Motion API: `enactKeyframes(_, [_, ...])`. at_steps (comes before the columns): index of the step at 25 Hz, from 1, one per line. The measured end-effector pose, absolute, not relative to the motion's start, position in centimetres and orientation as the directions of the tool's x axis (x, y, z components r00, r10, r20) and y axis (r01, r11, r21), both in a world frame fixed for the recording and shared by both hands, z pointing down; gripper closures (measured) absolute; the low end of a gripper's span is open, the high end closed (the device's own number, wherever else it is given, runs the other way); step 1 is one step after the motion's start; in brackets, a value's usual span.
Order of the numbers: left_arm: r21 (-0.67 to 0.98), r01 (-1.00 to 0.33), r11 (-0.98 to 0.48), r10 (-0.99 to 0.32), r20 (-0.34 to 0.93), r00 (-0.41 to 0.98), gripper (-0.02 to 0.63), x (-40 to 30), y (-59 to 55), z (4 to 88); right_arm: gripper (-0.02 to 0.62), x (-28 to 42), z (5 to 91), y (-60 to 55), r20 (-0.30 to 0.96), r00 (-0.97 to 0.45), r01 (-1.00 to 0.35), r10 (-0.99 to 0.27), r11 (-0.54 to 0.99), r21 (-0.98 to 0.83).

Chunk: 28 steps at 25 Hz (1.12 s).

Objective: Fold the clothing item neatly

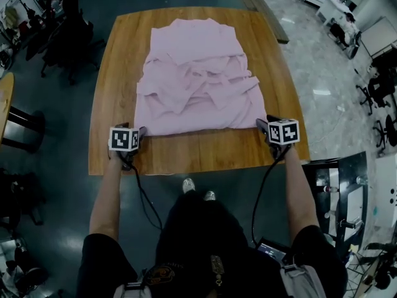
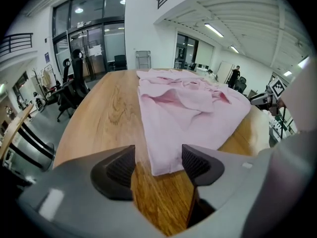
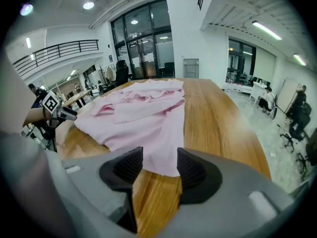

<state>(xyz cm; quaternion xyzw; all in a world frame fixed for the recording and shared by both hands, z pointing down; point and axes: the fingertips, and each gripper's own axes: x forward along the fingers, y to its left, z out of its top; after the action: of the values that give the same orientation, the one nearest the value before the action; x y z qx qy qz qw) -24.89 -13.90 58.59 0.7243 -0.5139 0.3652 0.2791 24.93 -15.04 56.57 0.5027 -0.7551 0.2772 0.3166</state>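
Both gaping open, your left claw (image 1: 140, 133) and right claw (image 1: 263, 126) sit at the near corners of the pink garment (image 1: 195, 79), rumpled on the table (image 1: 186, 157). They're lined up, I'd judge, to pinch that hem and fold.

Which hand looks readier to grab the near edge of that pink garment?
Right, narrowly. The right gripper is open astride the pink garment at its near corner, cloth filling the gap. The left gripper, also open, has its corner off toward one pad. Both look nearly ready.
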Motion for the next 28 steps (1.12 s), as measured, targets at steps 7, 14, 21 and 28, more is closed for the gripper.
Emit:
enactKeyframes(7, [0.057, -0.961, -0.271, -0.546, 0.813, 0.203, 0.302, -24.4, -13.2, 60.4, 0.359, 25.4, 59.5, -14.4, 0.761, -0.33, -0.91, -0.559, 0.402, -0.099])
enactKeyframes(14, [0.112, -0.943, -0.313, -0.522, 0.809, 0.27, 0.414, -22.9, -13.5, 60.5, 0.442, 25.1, 60.7, -15.4, 0.781, -0.33, -0.892, -0.531, 0.445, -0.074])
enactKeyframes(21, [0.108, -0.95, -0.293, -0.527, 0.811, 0.254, 0.538, -24.6, -13.1, 60.2, 0.545, 27.0, 59.5, -15.6, 0.781, -0.297, -0.914, -0.549, 0.4, -0.067])
enactKeyframes(28, [0.141, -0.935, -0.327, -0.519, 0.8, 0.302, 0.538, -24.7, -13.1, 59.3, 0.545, 27.4, 58.1, -15.5, 0.77, -0.27, -0.93, -0.578, 0.363, -0.054])
